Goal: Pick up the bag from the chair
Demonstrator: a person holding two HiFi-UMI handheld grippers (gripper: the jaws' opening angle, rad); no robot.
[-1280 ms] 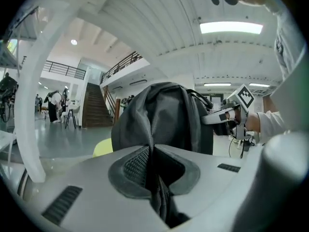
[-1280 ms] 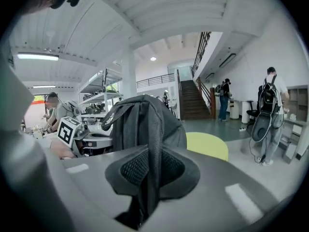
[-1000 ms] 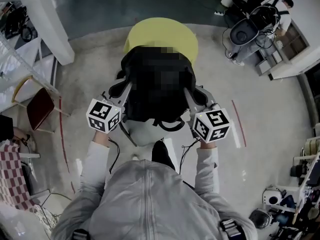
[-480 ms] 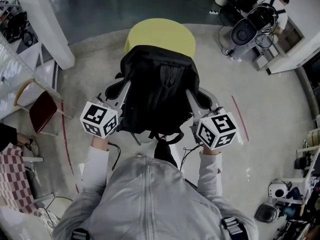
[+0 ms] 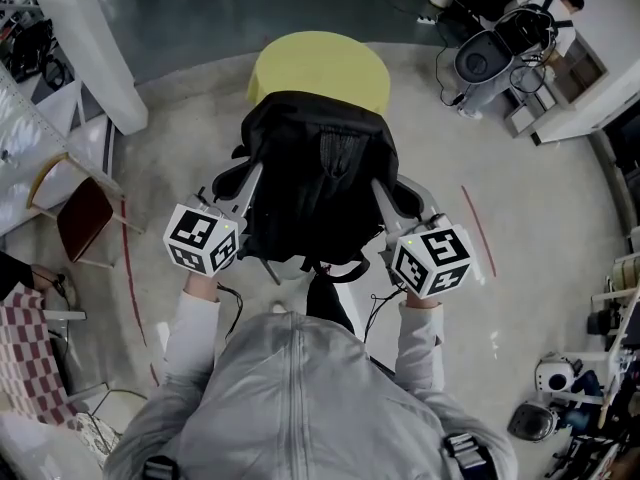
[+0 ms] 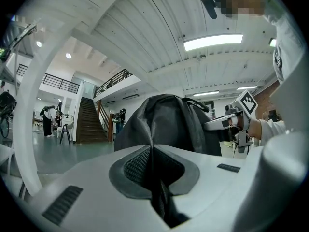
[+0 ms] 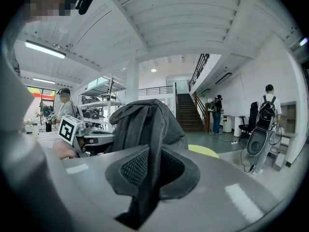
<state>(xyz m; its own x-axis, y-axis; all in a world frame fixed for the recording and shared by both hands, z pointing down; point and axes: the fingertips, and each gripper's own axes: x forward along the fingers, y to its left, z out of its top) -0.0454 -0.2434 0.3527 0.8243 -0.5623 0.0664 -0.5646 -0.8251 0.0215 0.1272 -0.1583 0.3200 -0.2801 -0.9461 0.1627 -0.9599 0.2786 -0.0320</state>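
Black bag (image 5: 318, 178) as I hold it between my left claw (image 6: 152, 151) and right claw (image 7: 153, 161), each clenched on its fabric, overlapping the yellow chair's (image 5: 318, 66) near edge.

bag (image 5: 318, 173) lifted nearer the camera, right gripper (image 5: 387, 198) shifted outward

Pale concrete floor (image 5: 540, 268) with red tape lines (image 5: 478, 236), turning darker grey-blue further off. White pillar (image 5: 85, 53) at left with a red-seated chair (image 5: 80, 220) and a checked cloth (image 5: 25, 353) on that side; white desk (image 5: 590, 103) at upper right. Gripper views show a white ribbed ceiling (image 7: 193, 18) with a lit strip light (image 6: 212, 41), a staircase (image 7: 186, 112) up to a railed balcony (image 6: 113, 80), and open shelving (image 7: 99, 100).
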